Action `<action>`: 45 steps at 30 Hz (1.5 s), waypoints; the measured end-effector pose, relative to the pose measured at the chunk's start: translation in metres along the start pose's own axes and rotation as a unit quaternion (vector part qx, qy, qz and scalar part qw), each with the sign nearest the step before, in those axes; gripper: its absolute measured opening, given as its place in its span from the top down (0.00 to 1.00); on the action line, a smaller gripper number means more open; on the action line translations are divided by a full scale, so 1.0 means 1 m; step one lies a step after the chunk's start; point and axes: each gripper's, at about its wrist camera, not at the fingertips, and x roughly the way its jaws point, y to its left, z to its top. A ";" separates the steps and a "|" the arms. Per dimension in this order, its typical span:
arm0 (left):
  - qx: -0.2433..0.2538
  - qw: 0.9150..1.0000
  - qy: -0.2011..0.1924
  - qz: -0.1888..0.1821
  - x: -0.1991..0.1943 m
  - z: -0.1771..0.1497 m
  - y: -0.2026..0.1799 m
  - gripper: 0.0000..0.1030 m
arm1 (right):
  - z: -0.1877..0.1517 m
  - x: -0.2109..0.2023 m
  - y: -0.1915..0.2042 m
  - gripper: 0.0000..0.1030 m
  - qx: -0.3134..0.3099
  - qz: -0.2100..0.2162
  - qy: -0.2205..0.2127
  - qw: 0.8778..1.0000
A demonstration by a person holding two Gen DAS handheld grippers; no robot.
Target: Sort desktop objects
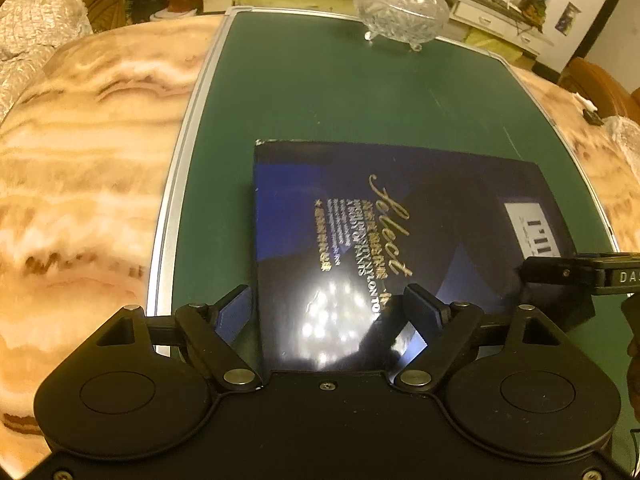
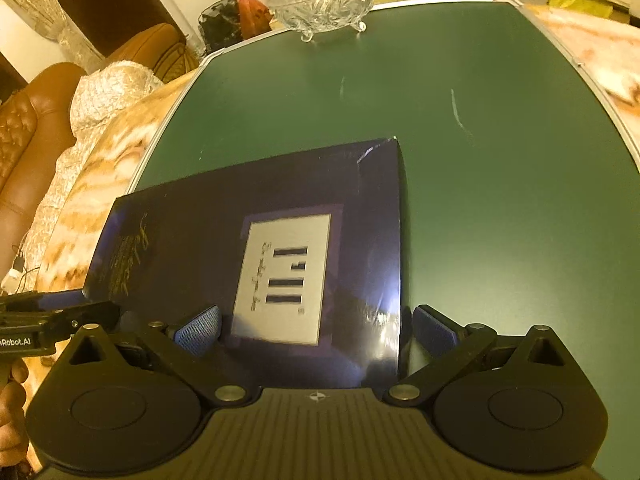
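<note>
A flat dark blue box (image 1: 360, 220) with gold lettering and a white label (image 2: 286, 276) lies on the green board (image 1: 320, 92). My left gripper (image 1: 328, 310) is open over the box's near left corner. Its left pad (image 1: 234, 310) sits just outside the box's left side, and its right pad hangs above the lid. My right gripper (image 2: 316, 330) is open over the near right corner. Its right pad (image 2: 434, 330) is beside the box's right side, and its left pad is above the lid. Each gripper shows at the edge of the other's view.
A cut-glass lidded bowl (image 1: 400, 8) on small feet stands at the board's far edge. The silver-framed board rests on a marble-patterned table (image 1: 80, 160). Brown leather seats with a white cover (image 2: 108, 92) stand to the left. Bare green surface lies beyond the box.
</note>
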 end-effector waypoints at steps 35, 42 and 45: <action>-0.018 1.000 0.004 0.019 -0.024 0.007 0.018 0.77 | 0.011 -0.042 0.011 0.31 -0.034 -0.037 -0.058 0.997; -0.017 0.999 0.003 0.028 -0.018 0.006 0.014 0.56 | 0.007 -0.020 0.002 0.22 -0.015 -0.038 -0.020 0.999; -0.010 1.000 0.003 0.026 -0.017 0.007 0.008 0.52 | 0.006 -0.014 0.003 0.12 -0.018 -0.036 -0.012 0.999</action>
